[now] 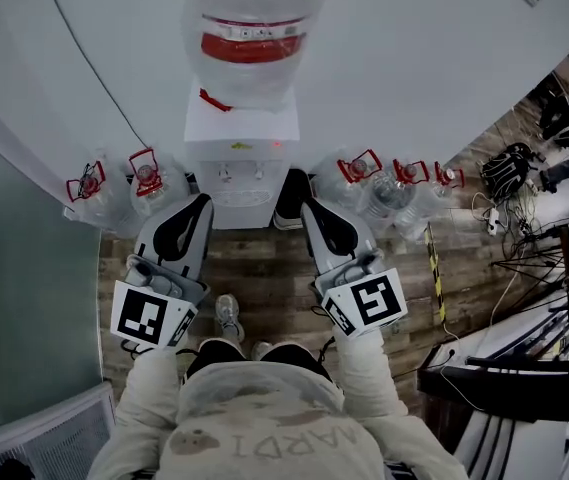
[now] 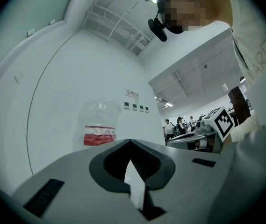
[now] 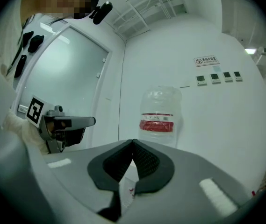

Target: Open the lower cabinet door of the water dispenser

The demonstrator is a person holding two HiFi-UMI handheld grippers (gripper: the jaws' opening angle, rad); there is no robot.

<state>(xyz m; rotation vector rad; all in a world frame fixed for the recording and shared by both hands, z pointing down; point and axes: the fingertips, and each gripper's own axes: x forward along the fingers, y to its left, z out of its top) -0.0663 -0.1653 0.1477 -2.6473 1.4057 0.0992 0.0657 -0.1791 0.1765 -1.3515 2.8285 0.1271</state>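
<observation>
Against the far white wall (image 1: 414, 58), dead centre in the head view: water dispenser (image 1: 239, 133), white, with the inverted bottle (image 1: 252, 28) (red label) on top. Taps and drip area face the person. The lower cabinet door sits below that front edge, and the steep camera angle hides it; no view shows whether it's open or closed.

Left gripper (image 1: 202, 200): points at the dispenser's left front corner, tip just short of it, contact not confirmable. In the left gripper view (image 2: 130, 141) the jaw tips meet, closed on nothing; only white shows through the slot behind the tips.

Right gripper (image 1: 304, 206): same on the right side, tip near the dispenser's right front corner. In the right gripper view (image 3: 133, 141) the jaws are together and empty.

Both grippers are roughly level and parallel, one on each side of the dispenser, marker cubes toward the person. Each gripper view catches the other gripper off to the side and the bottle (image 3: 160, 115) straight ahead above the jaws.

Around it:
- spare bottles with red handles on the floor, a left group (image 1: 144, 183) and a right group (image 1: 384, 188), flanking the dispenser
- wood floor (image 1: 264, 268), with a shoe (image 1: 227, 316) between the grippers on the near side
- glass partition (image 1: 24, 268) on the left
- cables and gear (image 1: 509, 173) far right
- a row of wall switches (image 3: 217, 77) right of the bottle
</observation>
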